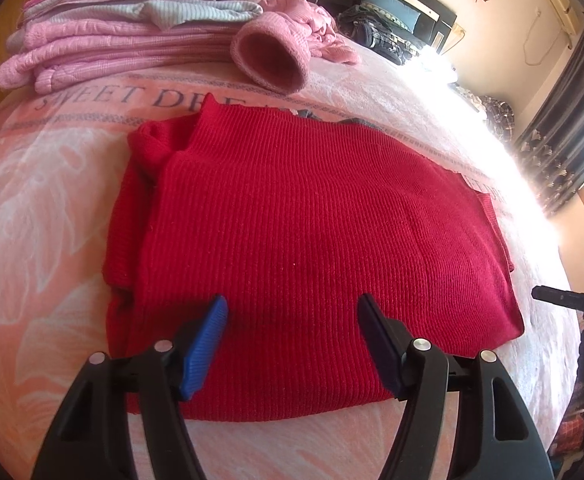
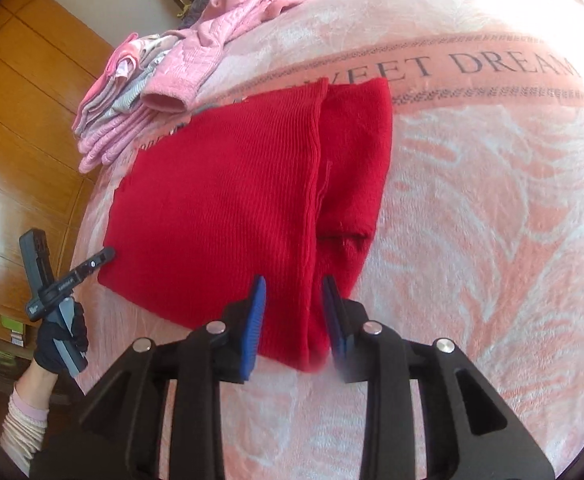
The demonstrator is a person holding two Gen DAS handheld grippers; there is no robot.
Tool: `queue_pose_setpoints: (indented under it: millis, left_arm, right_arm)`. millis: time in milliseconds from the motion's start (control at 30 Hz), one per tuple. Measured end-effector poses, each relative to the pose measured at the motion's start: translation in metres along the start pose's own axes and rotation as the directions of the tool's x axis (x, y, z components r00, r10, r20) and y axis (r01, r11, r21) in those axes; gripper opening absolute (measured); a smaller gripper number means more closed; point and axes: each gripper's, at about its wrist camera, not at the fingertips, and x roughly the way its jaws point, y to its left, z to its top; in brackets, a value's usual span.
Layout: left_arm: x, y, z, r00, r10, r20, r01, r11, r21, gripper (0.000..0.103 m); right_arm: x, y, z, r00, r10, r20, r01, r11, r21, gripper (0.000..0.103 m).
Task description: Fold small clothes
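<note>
A red ribbed knit sweater (image 1: pixel 299 216) lies folded flat on the pink "SWEET DREAM" blanket (image 1: pixel 52 208). One sleeve is tucked along its left side in the left wrist view. My left gripper (image 1: pixel 292 312) is open, with its blue pads over the sweater's near edge and nothing pinched. In the right wrist view the sweater (image 2: pixel 228 200) shows a long fold ridge. My right gripper (image 2: pixel 295 300) is open and straddles the near end of that ridge. The left gripper (image 2: pixel 72 252), held by a black-gloved hand (image 2: pixel 60 340), sits at the sweater's left corner.
A stack of folded pink and grey clothes (image 1: pixel 112 40) sits at the blanket's far left. A crumpled pink jacket (image 1: pixel 276 52) lies beside it with its cuff facing me. Wooden wardrobe panels (image 2: pixel 20 120) stand beside the bed. Dark curtains (image 1: pixel 563 148) hang by a bright window.
</note>
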Motion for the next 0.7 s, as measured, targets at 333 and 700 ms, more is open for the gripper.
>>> queue_pose_setpoints:
  millis: [333,700]
  left_arm:
    - [0.016,0.004,0.013,1.000,-0.014,0.023,0.014,1.000,-0.026,0.068]
    - [0.020,0.007,0.010,1.000,-0.012,0.017,0.011,1.000,0.008,0.069]
  right_arm:
    - [0.057,-0.013,0.050,0.996,-0.083,-0.017,0.084,0.991,0.108,0.030]
    - [0.052,-0.012,0.051,0.993,-0.120,-0.005,0.120,0.988,0.094,0.006]
